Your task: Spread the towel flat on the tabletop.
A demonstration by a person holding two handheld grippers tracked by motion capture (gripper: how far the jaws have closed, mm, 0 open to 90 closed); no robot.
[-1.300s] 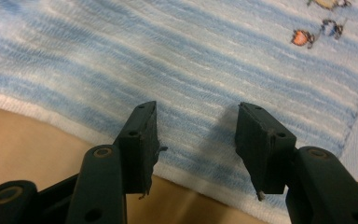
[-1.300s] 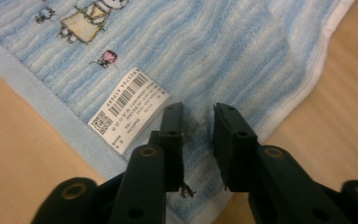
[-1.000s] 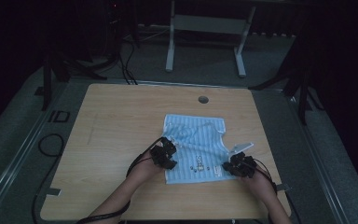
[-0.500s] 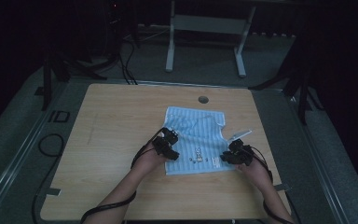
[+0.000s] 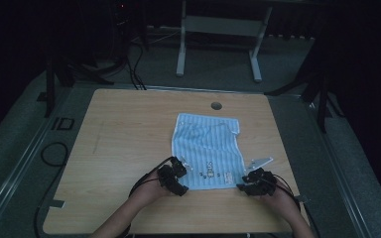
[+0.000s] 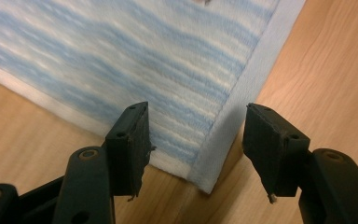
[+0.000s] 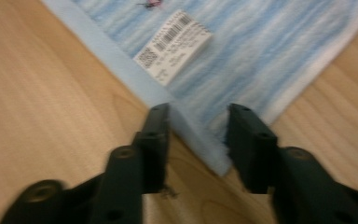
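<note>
A blue-and-white striped towel (image 5: 206, 148) lies spread flat on the wooden table (image 5: 119, 139). My left gripper (image 5: 176, 176) sits at its near left corner and my right gripper (image 5: 255, 182) at its near right corner. In the left gripper view the left gripper (image 6: 196, 112) is open, and the towel corner (image 6: 205, 177) rests on the wood between the pads without touching them. In the right gripper view the right gripper (image 7: 199, 109) is open too, astride the other corner (image 7: 214, 161). Both pairs of jaws have just been opening. A barcode label (image 7: 175, 46) lies on the towel.
A round cable hole (image 5: 216, 105) is in the table beyond the towel. A white metal stand (image 5: 218, 25) is on the floor behind the table, and a cable loop (image 5: 54, 153) lies to its left. Bare wood stretches left of the towel.
Both grippers have let go of the towel's near corners and drawn back toward the table's near edge. The towel now lies flat and a little farther up the table.
</note>
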